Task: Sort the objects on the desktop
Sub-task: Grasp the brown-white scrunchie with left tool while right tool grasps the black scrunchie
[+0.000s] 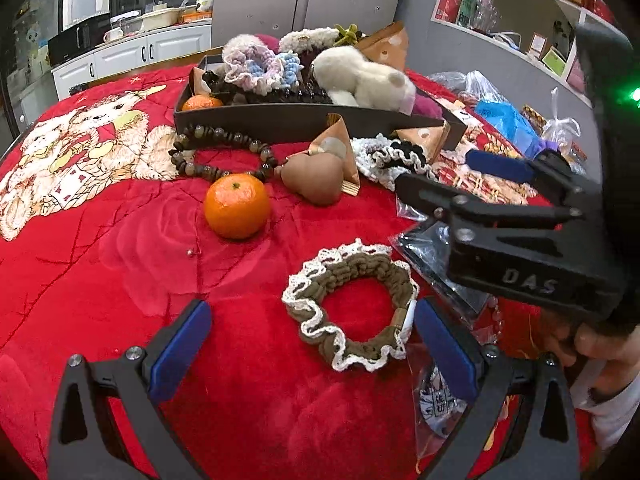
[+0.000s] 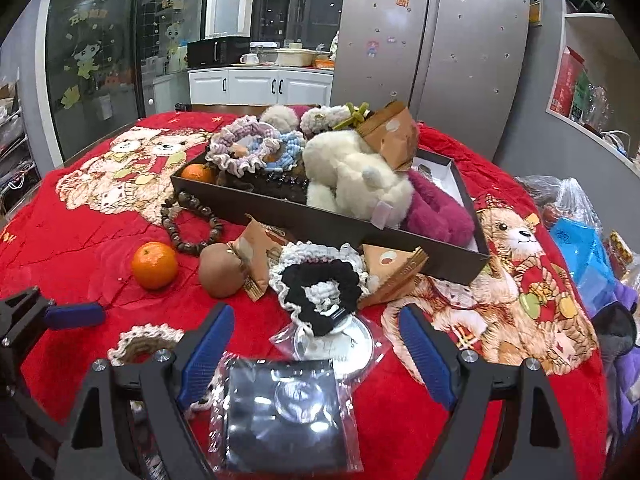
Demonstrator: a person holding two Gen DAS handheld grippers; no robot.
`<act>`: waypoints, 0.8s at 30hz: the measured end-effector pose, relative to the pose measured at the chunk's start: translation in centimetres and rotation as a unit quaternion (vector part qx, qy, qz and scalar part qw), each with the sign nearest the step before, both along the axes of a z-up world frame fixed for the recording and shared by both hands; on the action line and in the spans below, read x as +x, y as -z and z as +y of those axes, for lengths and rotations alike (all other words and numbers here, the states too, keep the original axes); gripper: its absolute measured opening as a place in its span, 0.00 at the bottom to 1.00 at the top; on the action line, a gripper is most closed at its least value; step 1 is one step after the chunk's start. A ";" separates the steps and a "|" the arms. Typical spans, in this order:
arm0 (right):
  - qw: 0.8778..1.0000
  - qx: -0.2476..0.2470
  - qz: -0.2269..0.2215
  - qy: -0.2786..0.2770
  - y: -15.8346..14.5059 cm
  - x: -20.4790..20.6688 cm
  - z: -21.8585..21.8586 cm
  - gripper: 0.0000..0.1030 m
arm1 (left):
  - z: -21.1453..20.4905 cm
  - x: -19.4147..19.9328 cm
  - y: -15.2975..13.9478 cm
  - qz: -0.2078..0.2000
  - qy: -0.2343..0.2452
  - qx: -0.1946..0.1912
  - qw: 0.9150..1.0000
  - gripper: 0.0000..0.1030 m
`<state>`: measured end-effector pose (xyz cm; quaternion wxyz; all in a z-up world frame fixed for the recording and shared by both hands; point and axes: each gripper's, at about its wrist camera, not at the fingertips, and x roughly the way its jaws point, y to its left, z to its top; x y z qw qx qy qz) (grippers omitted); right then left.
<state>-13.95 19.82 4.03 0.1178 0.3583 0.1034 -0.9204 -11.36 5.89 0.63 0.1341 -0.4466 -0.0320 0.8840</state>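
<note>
Left wrist view — left gripper (image 1: 312, 344) spread wide around brown scrunchie (image 1: 350, 304); right gripper (image 2: 316, 350) likewise agape — over plastic packet (image 2: 286, 412).

I am working in a lived-in home, in a dining area that opens onto a kitchen. Far ahead of my fingers stands a tall steel refrigerator (image 2: 432, 36) dotted with magnets and stickers. To the left of it, white cabinets (image 2: 260, 86) carry a worktop with a black microwave (image 2: 218, 51), a mug and food tubs. Cartoon decals cover the glass door (image 2: 94, 64) further left. Off to the right, wall shelves (image 2: 582, 92) hold boxed goods. Under my fingers lies a red plush blanket (image 1: 120, 264) printed with teddy bears.
</note>
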 end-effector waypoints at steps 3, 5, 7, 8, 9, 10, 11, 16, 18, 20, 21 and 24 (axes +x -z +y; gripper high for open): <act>1.000 -0.012 -0.002 0.003 0.7 -0.6 0.2 0.84 | 0.0 -0.2 0.1 0.000 -0.002 -0.001 1.000 1.00; 1.000 -0.021 -0.009 0.007 1.1 -1.0 0.3 0.84 | 0.2 -0.2 0.2 -0.001 -0.001 -0.008 1.000 1.00; 0.999 -0.028 -0.018 0.007 1.4 -1.4 0.3 0.84 | 0.3 -0.3 0.2 -0.002 0.000 -0.012 1.000 1.00; 0.999 -0.029 -0.023 0.006 1.5 -1.6 0.3 0.84 | 0.4 -0.3 0.2 -0.002 0.000 -0.013 1.000 1.00; 0.999 -0.029 -0.024 0.006 1.6 -1.7 0.3 0.84 | 0.3 -0.3 0.3 -0.002 0.000 -0.014 1.000 1.00; 0.999 -0.029 -0.024 0.006 1.6 -1.8 0.3 0.84 | 0.3 -0.3 0.3 -0.002 0.000 -0.014 1.000 1.00; 0.999 -0.028 -0.025 0.006 1.7 -1.8 0.2 0.84 | 0.3 -0.3 0.3 -0.002 -0.001 -0.014 1.000 1.00; 0.999 -0.026 -0.033 0.005 2.0 -2.0 0.0 0.77 | 0.4 -0.4 0.3 -0.002 -0.003 -0.017 1.000 1.00; 0.999 -0.024 -0.044 0.008 2.3 -2.4 0.1 0.66 | 0.3 -0.4 0.3 -0.002 -0.005 -0.016 1.000 1.00; 0.998 -0.024 -0.057 0.014 2.7 -2.8 0.2 0.41 | 0.3 -0.4 0.3 -0.001 -0.007 -0.017 1.000 0.99; 0.998 -0.024 -0.054 0.022 2.6 -2.8 0.4 0.36 | 0.3 -0.4 0.2 0.000 -0.009 -0.017 1.000 0.97; 0.998 -0.040 -0.054 0.022 2.4 -2.7 0.9 0.23 | -0.1 -0.2 -0.1 0.010 -0.021 -0.014 1.000 0.73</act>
